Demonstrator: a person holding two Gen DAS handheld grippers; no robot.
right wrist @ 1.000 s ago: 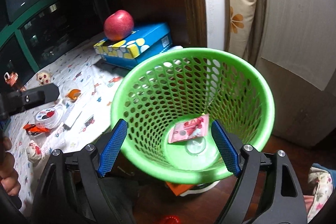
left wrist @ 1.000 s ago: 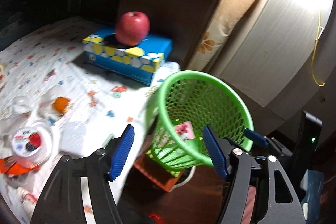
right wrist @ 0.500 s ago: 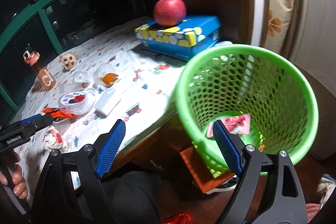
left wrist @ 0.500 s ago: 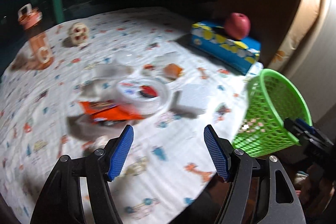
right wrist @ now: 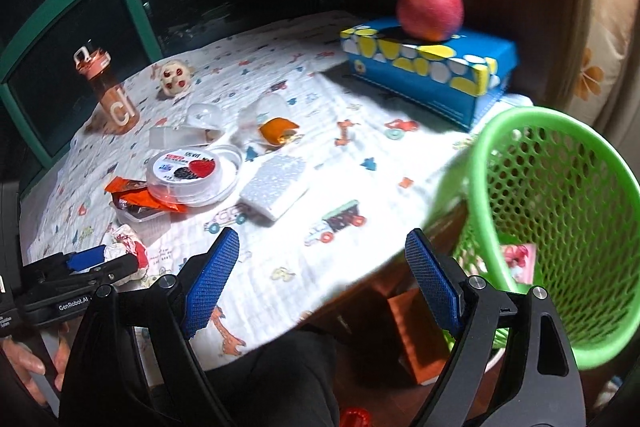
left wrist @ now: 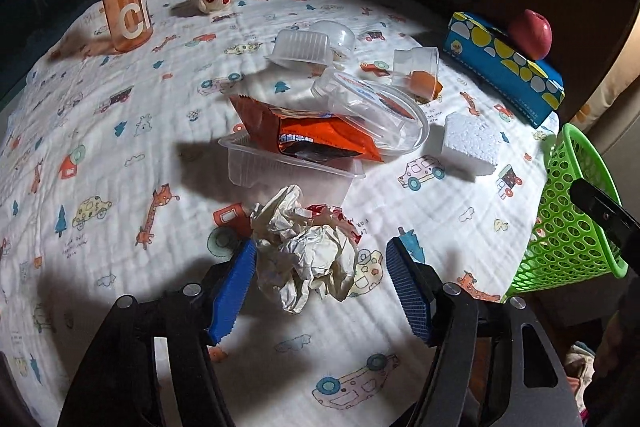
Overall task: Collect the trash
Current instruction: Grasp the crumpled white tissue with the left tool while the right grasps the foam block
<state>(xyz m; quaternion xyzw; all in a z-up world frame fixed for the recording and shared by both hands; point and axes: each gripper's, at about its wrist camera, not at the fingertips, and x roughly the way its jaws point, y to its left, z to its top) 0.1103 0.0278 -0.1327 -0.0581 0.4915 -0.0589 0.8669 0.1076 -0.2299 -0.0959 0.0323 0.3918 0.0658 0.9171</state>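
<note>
L gripper (left wrist: pixel 320 283) sits low-centre in the left wrist view, jaws closing w/ the crumpled paper wad (left wrist: pixel 308 247) between them; left pad looks to touch it, right pad apart. Orange wrapper (left wrist: pixel 312 135) lies on a clear tray (left wrist: pixel 288 167) just above. R gripper (right wrist: pixel 320 283) jaws wide apart, nothing between, over the cloth edge. Green basket (right wrist: pixel 560 211) at frame right w/ a pink packet (right wrist: pixel 518 261) inside

Bright light is pooling mid-frame on the tablecloth (left wrist: pixel 120 99), corners falling dark. Fisheye bending is curving the edges. Motion blur is softening the green basket (right wrist: pixel 560 211), lower right.
</note>
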